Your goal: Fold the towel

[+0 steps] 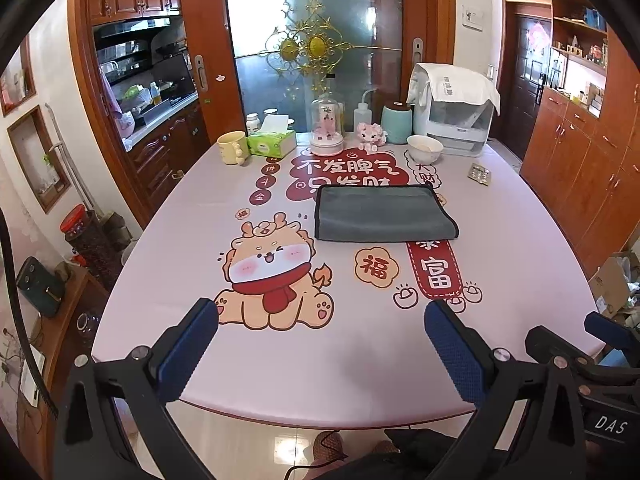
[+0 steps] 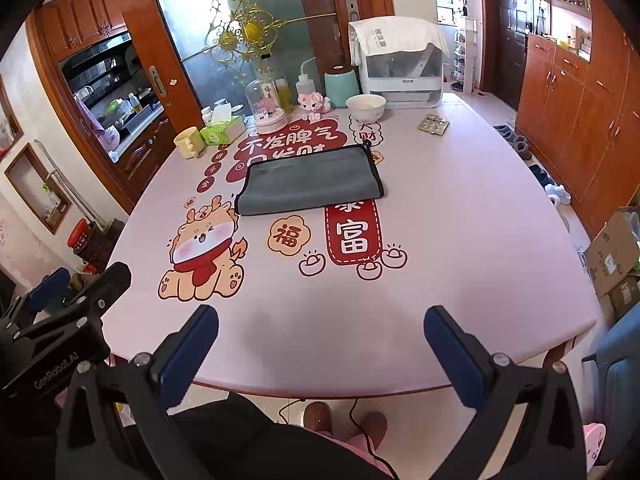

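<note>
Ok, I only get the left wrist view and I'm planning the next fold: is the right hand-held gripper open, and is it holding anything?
Observer: The right hand-held gripper is open and empty, near the table's front edge, apart from the towel.
Operator: Does the towel have a hanging loop?
Observer: Yes, a small black loop sticks out at its far right corner.
Operator: Anything on the floor right of the table?
Observer: Slippers lie along the cabinets.
</note>
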Demonstrator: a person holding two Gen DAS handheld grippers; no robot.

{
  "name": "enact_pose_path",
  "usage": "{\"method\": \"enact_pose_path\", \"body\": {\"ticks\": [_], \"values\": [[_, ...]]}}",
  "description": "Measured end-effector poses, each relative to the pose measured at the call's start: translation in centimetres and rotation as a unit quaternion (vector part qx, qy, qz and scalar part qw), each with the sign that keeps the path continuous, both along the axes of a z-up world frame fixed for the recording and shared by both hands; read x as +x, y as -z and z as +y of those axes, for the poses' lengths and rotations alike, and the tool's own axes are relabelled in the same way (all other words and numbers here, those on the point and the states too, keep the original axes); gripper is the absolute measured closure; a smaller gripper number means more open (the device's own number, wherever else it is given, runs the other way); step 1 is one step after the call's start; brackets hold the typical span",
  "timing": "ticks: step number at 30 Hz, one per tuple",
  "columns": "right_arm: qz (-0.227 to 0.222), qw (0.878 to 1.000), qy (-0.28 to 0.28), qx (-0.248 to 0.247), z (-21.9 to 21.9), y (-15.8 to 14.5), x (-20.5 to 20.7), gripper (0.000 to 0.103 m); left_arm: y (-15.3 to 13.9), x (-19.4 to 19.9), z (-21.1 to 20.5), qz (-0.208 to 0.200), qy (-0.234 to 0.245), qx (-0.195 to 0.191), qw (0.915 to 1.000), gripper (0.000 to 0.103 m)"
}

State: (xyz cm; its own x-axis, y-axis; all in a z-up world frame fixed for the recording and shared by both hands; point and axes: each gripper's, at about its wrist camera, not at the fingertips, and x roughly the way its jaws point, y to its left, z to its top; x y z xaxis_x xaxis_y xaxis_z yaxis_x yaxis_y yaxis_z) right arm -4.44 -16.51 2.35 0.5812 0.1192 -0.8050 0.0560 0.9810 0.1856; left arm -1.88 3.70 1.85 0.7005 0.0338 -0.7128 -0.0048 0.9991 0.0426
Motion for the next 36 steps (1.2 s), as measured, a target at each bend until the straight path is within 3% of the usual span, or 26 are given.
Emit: {"method": "enact_pose_path", "body": {"ticks": [36], "values": [[0.012,1.0,-0.002,0.002,-0.23,0.76,0.79,0.0,-0.25,0.5,-0.94,0.0,0.001,-0.001,1.0,0.001]]}}
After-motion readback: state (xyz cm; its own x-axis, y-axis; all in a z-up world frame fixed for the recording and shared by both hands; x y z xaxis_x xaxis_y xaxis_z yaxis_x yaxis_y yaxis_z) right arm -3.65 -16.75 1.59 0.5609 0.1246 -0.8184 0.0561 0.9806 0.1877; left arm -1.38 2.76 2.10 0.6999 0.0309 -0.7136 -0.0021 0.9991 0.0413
